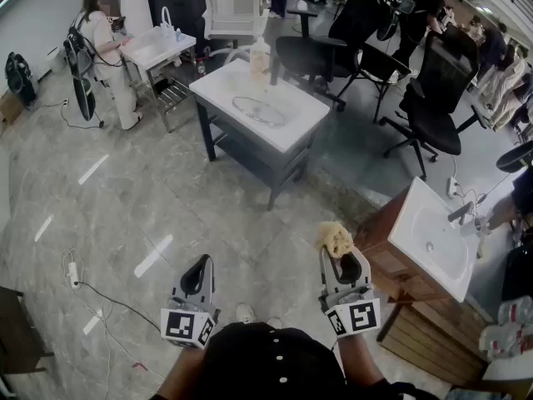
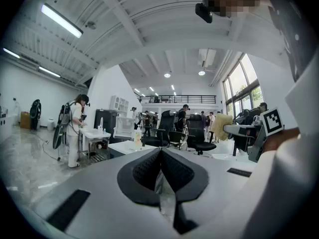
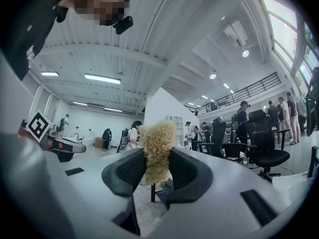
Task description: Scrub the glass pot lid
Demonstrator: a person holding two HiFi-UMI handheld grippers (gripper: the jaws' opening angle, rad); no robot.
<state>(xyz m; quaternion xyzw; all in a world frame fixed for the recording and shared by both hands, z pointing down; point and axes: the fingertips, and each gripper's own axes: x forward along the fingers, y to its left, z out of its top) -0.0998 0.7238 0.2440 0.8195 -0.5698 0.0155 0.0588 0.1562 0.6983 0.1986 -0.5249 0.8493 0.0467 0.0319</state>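
**A:** Head view has the glass lid [image 1: 258, 110] lying flat on the white table [image 1: 293, 127] across the floor, well apart from both grippers. So no scrubbing yet, right?

**B:** Yep, looks like the walk-up stage to me. Right gripper [image 1: 340, 253] is clamped on a yellowish scrub pad [image 1: 335, 237], with a tuft poking out past the tips. Left gripper [image 1: 200, 268] is pinched together with nothing in it.

**A:** What's next then?

**B:** I'd say get over to the table, open the left one to steady the lid, then bring the pad down onto the glass. Can't really make out a knob from here, too small. There's a bottle [image 1: 260, 59] just behind the lid, so mind that.
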